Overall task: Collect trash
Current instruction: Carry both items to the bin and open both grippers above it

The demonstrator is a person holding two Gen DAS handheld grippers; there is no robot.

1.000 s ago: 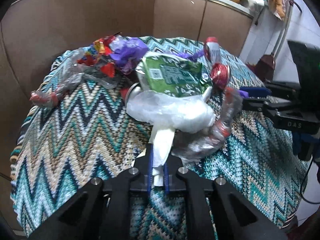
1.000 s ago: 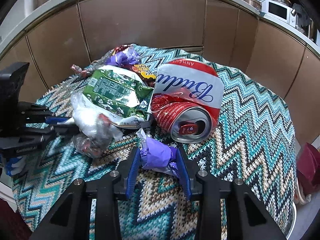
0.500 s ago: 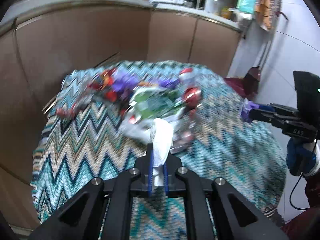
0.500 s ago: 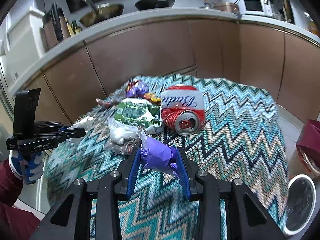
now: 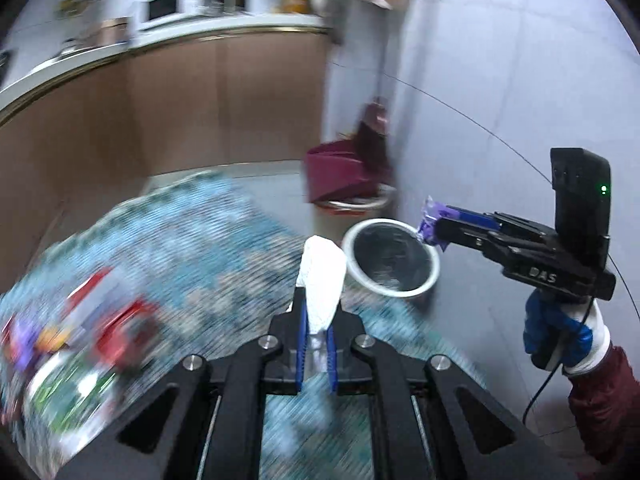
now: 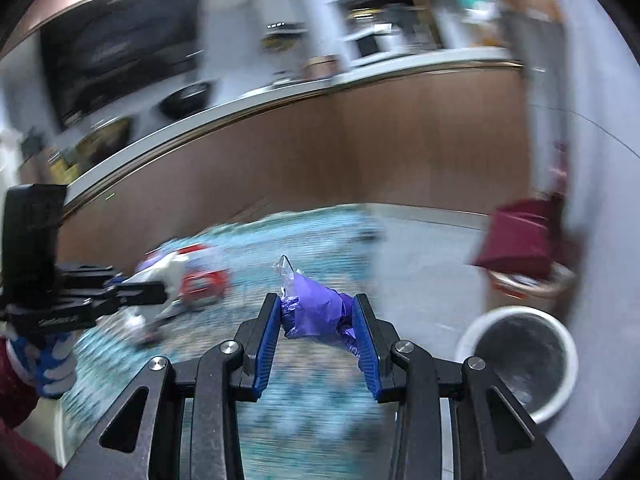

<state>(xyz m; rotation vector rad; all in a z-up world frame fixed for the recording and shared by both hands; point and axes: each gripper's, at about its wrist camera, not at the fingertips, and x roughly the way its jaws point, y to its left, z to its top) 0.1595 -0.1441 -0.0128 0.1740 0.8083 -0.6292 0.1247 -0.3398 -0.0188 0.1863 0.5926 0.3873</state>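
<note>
The left gripper (image 5: 316,320) pinches a white tissue (image 5: 322,280), the right gripper (image 6: 316,320) a purple wrapper (image 6: 316,314), both near the bin (image 5: 390,258); more trash (can, packets) (image 5: 104,320) waits on the worktop.

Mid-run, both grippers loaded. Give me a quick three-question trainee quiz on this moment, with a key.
1. True or false: the left gripper is shut on a purple wrapper.
2. Multiple choice: what does the right gripper hold? A) a red can B) a purple wrapper C) a green snack bag D) nothing
3. Fill in: the round white-rimmed container beside the patterned tablecloth is a ____.

Key
1. False: it is shut on a white tissue.
2. B.
3. Trash bin, standing on the floor; in the left wrist view the right gripper's tip reaches over its rim.
</note>
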